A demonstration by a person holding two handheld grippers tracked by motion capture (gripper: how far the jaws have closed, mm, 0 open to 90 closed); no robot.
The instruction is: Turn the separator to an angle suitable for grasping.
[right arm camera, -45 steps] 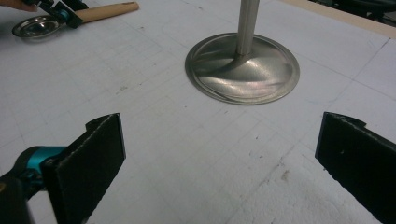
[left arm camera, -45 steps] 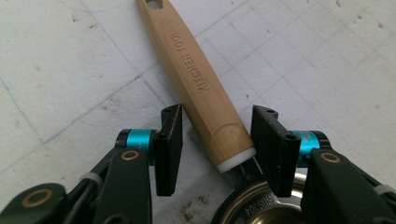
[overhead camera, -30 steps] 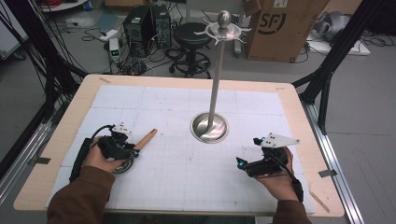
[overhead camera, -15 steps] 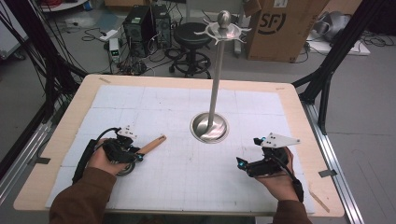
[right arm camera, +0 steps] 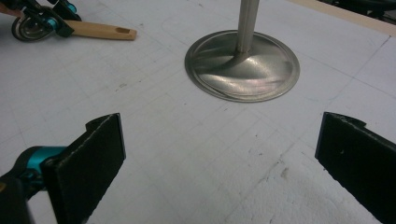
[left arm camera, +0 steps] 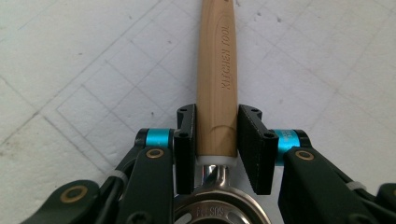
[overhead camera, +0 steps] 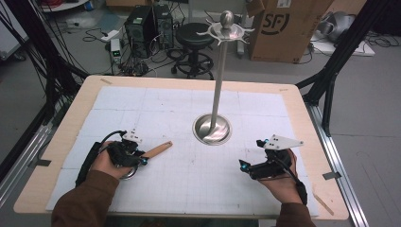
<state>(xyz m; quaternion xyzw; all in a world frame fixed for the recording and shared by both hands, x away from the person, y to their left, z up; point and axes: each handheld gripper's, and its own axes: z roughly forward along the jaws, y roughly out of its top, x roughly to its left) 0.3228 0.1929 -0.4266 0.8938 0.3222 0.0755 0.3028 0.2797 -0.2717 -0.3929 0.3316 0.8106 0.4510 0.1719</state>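
Pinching the strainer (left arm camera: 215, 93) by its wooden handle, the left tool (left arm camera: 215, 135) readies a lift toward the stand (overhead camera: 213, 128); the right tool (right arm camera: 219, 154) waits, spread, on the table (overhead camera: 293, 101).

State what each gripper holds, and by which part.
The left gripper clamps the kitchen tool at its wooden handle's base, just above the metal head. The right gripper is open, holding nothing.

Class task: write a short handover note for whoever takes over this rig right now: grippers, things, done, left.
Left gripper: fingers have just closed on the kitchen tool's wooden handle, which lies on the white mat.
Right gripper: open, holding nothing, low over the mat.
Hook stand: upright mid-table, hooks bare.
Done: tool gripped.
Left: probably lift the tool and hang it on the stand.
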